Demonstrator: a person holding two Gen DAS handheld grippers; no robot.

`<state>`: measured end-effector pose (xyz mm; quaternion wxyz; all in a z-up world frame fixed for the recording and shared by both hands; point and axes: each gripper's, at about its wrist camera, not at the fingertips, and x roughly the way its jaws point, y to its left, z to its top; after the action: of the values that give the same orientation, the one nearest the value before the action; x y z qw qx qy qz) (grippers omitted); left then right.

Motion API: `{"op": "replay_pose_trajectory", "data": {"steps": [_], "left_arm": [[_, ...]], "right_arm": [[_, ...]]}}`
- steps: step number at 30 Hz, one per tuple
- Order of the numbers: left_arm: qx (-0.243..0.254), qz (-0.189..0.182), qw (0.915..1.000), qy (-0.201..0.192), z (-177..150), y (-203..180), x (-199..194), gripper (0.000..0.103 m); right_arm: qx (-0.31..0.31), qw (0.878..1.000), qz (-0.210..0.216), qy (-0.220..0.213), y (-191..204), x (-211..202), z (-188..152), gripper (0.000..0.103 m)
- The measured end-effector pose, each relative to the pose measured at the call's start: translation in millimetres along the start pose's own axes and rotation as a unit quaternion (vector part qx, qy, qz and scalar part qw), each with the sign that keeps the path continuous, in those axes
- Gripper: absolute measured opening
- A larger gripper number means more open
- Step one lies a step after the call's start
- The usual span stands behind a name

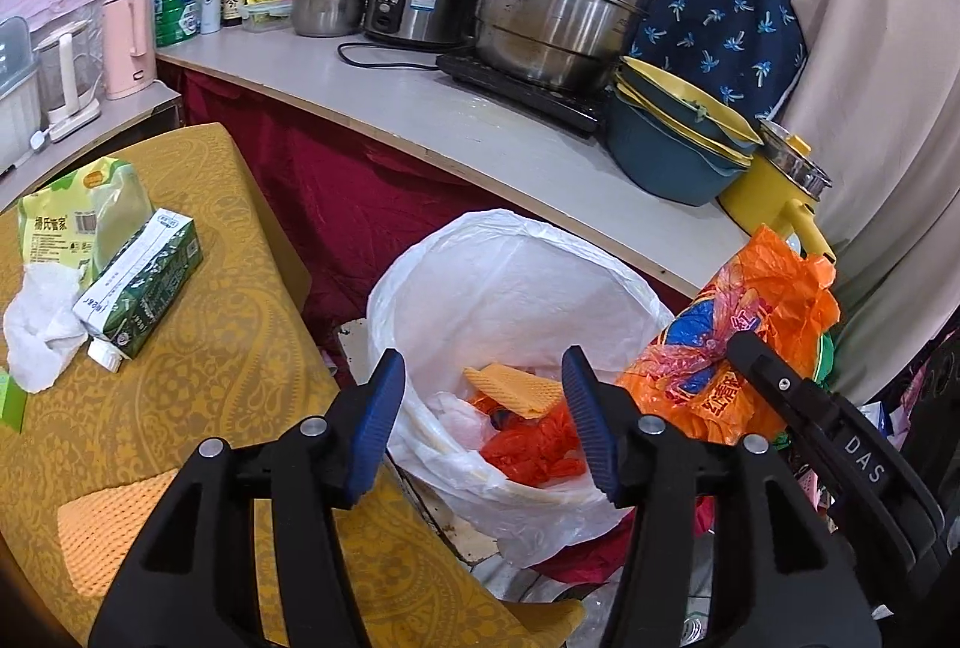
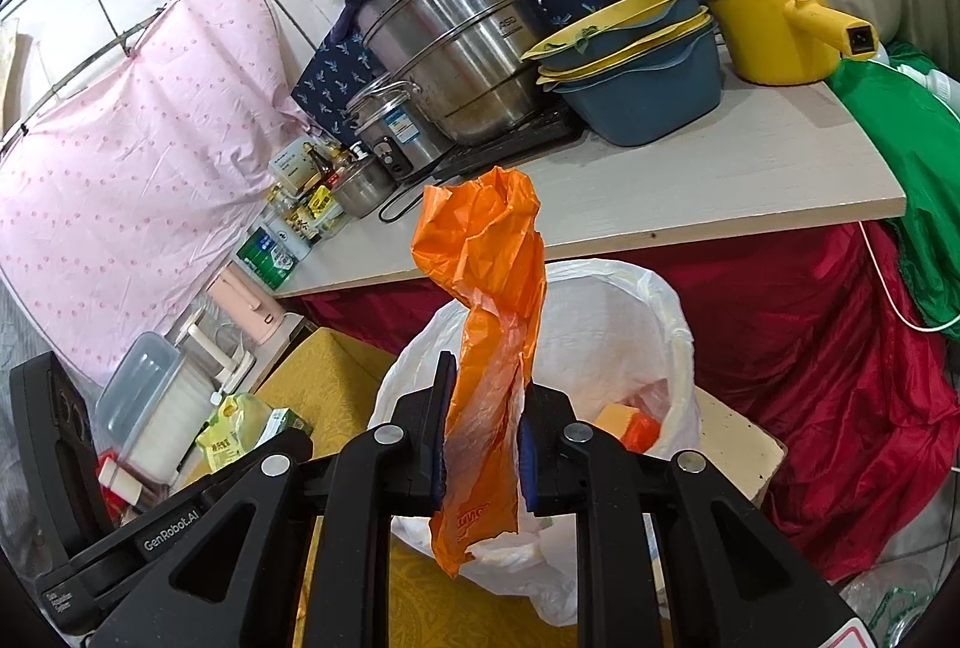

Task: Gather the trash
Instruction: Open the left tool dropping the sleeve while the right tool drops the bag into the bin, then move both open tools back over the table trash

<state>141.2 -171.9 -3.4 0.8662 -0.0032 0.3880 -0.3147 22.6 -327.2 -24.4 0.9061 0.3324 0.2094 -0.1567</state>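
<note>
A bin lined with a white bag [image 1: 510,282] stands on the floor between the yellow-clothed table [image 1: 198,348] and the counter; it holds orange scraps [image 1: 534,450]. My left gripper [image 1: 486,426] is open and empty just above the bin's near rim. My right gripper [image 2: 483,444] is shut on an orange plastic bag [image 2: 486,288] and holds it beside the bin [image 2: 606,324]; that bag also shows in the left wrist view [image 1: 750,324]. On the table lie a green carton [image 1: 144,282], a green-yellow pouch [image 1: 72,216] and a white crumpled tissue [image 1: 36,330].
The counter [image 1: 480,132] behind the bin carries steel pots [image 1: 564,0], a rice cooker, blue-yellow basins [image 1: 678,138], a yellow pot [image 2: 774,24] and bottles. Red cloth [image 2: 810,348] hangs below it. An orange mesh cloth [image 1: 120,522] lies on the table's near part.
</note>
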Motion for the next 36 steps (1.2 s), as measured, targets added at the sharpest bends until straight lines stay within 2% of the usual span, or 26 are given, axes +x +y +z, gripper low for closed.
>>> {"op": "replay_pose_trajectory", "data": {"steps": [5,9,12,14,16,18,25,36], "left_arm": [[-0.003,0.005,1.0000,0.000,-1,5,0,0.052],[-0.002,0.011,0.9999,0.003,-2,8,6,0.052],[-0.007,0.018,0.9998,0.005,-2,13,11,0.059],[-0.009,0.020,0.9997,0.007,-3,16,13,0.059],[-0.011,0.021,0.9997,0.008,-4,18,14,0.059],[-0.013,0.023,0.9996,0.009,-4,21,14,0.059],[-0.018,0.023,0.9996,0.005,-6,27,8,0.059],[-0.039,0.038,0.9985,-0.008,-14,53,-24,0.060]], "right_arm": [[-0.008,1.000,0.005,0.007,8,10,-1,0.017],[-0.018,1.000,0.000,0.013,10,22,-2,0.021],[-0.020,0.999,-0.008,0.023,8,36,-2,0.022],[-0.020,0.999,-0.016,0.028,8,42,-3,0.030],[-0.018,0.999,-0.017,0.026,8,44,-5,0.044],[-0.023,0.999,-0.022,0.023,9,46,-6,0.049],[-0.030,0.999,-0.015,0.027,18,43,-10,0.049],[-0.056,0.997,0.014,0.043,59,30,-27,0.049]]}}
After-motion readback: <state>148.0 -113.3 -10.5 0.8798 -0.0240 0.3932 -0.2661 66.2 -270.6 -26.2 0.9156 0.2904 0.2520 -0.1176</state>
